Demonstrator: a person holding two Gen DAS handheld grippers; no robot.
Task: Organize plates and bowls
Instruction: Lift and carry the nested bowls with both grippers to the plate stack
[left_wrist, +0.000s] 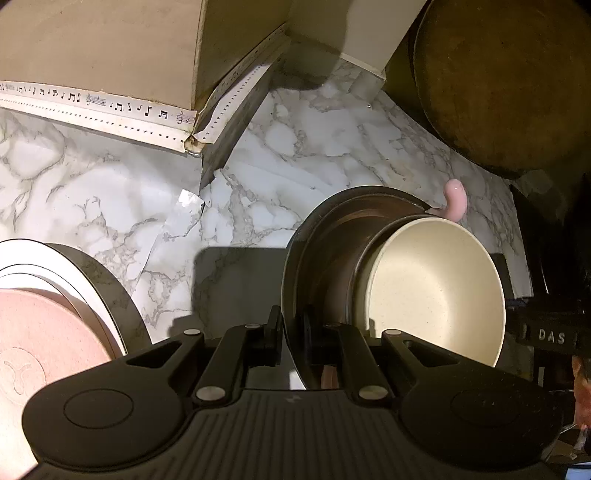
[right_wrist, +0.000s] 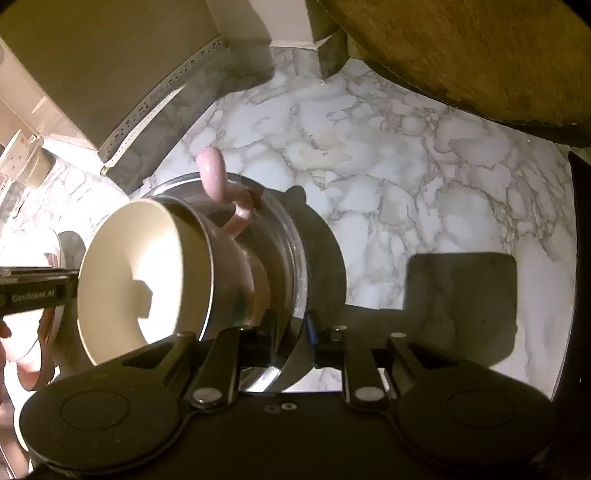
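A dark smoked-glass bowl (left_wrist: 325, 236) (right_wrist: 291, 236) hangs tilted over the marble counter (left_wrist: 110, 192). Nested in it are a cream bowl (left_wrist: 436, 288) (right_wrist: 147, 273) and a pink handled piece (left_wrist: 456, 203) (right_wrist: 229, 206). My left gripper (left_wrist: 291, 325) is shut on the glass bowl's near rim. My right gripper (right_wrist: 291, 325) clamps the opposite rim, which runs between its fingers. Each gripper shows at the edge of the other's view. At the lower left of the left wrist view lies a stack: a pink plate (left_wrist: 44, 332) on a white plate (left_wrist: 55, 254) on a dark plate (left_wrist: 114, 295).
A round wooden board (left_wrist: 509, 81) (right_wrist: 480, 55) leans at the back right. A cardboard box (left_wrist: 103, 48) edged with music-note tape stands against the back left. A black object (left_wrist: 554, 240) borders the counter's right side. Bare marble (right_wrist: 406, 177) lies beyond the bowl.
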